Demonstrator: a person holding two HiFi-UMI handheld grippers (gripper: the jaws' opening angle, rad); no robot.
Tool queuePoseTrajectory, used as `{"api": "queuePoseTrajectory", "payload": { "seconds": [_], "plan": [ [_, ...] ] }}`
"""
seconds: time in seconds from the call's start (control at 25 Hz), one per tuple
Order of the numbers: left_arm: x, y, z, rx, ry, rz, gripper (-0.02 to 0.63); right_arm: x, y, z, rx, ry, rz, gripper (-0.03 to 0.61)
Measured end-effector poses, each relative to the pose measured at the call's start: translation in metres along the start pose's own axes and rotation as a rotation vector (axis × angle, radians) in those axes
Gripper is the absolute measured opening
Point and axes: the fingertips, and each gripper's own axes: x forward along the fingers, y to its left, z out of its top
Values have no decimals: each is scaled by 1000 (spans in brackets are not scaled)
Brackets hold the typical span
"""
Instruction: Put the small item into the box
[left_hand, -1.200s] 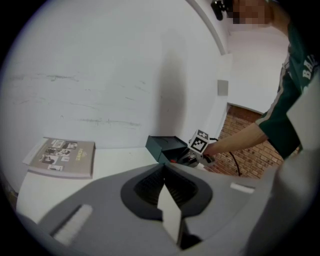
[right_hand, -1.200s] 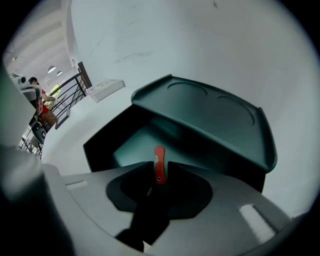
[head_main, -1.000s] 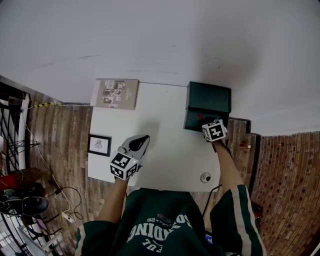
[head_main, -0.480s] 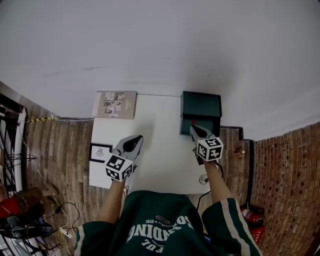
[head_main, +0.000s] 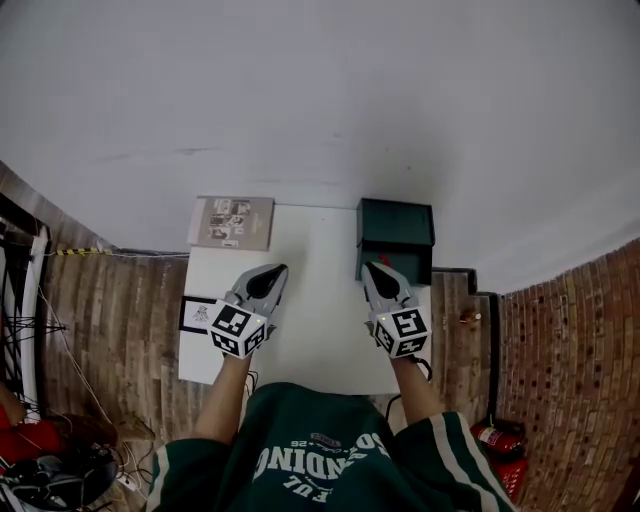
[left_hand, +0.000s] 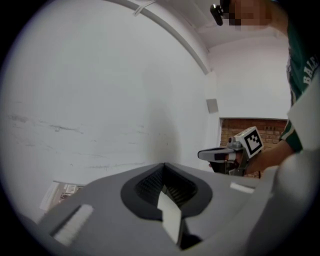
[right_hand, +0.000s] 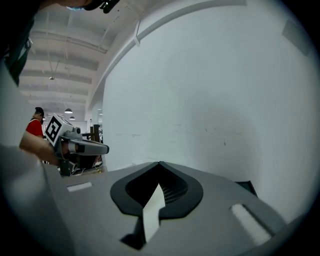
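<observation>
**L gripper** (head_main: 272, 271): jaws together, nothing btwn them. Held over the surface (head_main: 320, 340), roughly where it was 1 s ago. Booklet (head_main: 232, 222) lies ahead of it and to its left. Small framed pic (head_main: 198, 314) sits beside it, left.

**R gripper** (head_main: 373, 268): jaws shut, empty.

**Change:**
- 1 s ago the R gripper's tips were at the box (head_main: 396, 225).
- It has since drawn back toward the person and now sits level with the L gripper, the two well apart.
- The box is now straight ahead of its tips, near, and looks clear of them in the head view.

**Small item:** not made out in any view now. A red spot showed at the box by the R tips in the earlier frames; too small to confirm now.

**Judgement:** item released into box and R gripper withdrawn empty, so task looks done or nearly so. Contents of box unverified.
</observation>
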Motion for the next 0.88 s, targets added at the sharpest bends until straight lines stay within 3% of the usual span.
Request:
{"api": "queuePoseTrajectory", "payload": {
  "seconds": [0.16,0.88],
  "plan": [
    [0,-5,1,-1,-6,-12,52,-4,10,8,10,-30,-2,2],
    [-1,-15,-6,-2,14,-36,52,-7,23,-9,23,14,7,2]
  ]
}}
